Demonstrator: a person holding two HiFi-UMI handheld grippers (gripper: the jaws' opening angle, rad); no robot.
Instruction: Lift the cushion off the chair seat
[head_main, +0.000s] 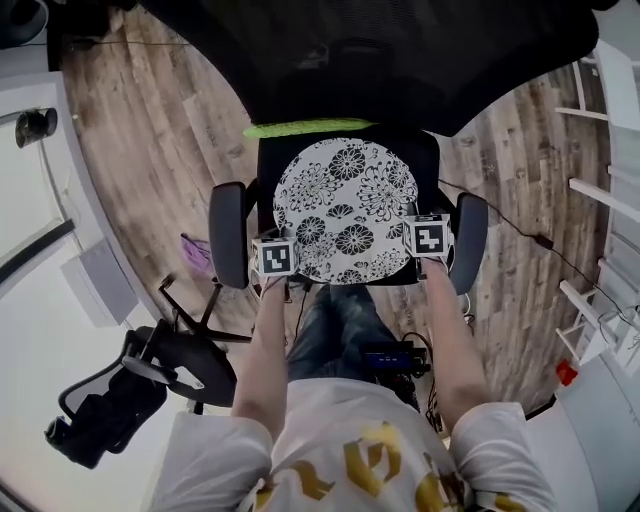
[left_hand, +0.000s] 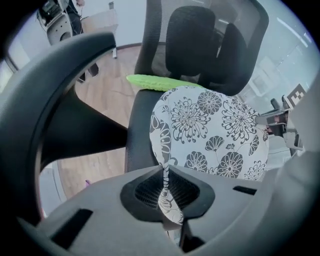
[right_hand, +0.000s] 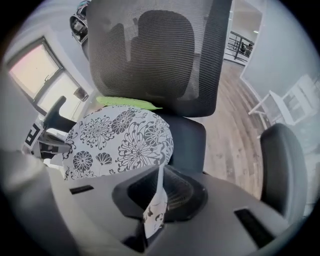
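A round white cushion (head_main: 346, 208) with black flower print lies over the black chair seat (head_main: 270, 165), its near edge raised. My left gripper (head_main: 274, 285) is shut on the cushion's near-left rim, and my right gripper (head_main: 428, 262) is shut on its near-right rim. In the left gripper view the cushion (left_hand: 212, 130) spreads ahead, its edge pinched flat in the left gripper (left_hand: 168, 192). The right gripper view shows the cushion (right_hand: 120, 141) to the left, a fold of it clamped in the right gripper (right_hand: 157, 200). Both grippers point down.
The chair's mesh backrest (head_main: 380, 50) rises behind the seat, with armrests at the left (head_main: 228, 232) and right (head_main: 470, 240). A green strip (head_main: 305, 127) lies at the seat's back edge. A second black chair (head_main: 150, 385) stands at lower left. White furniture (head_main: 610, 140) lines the right.
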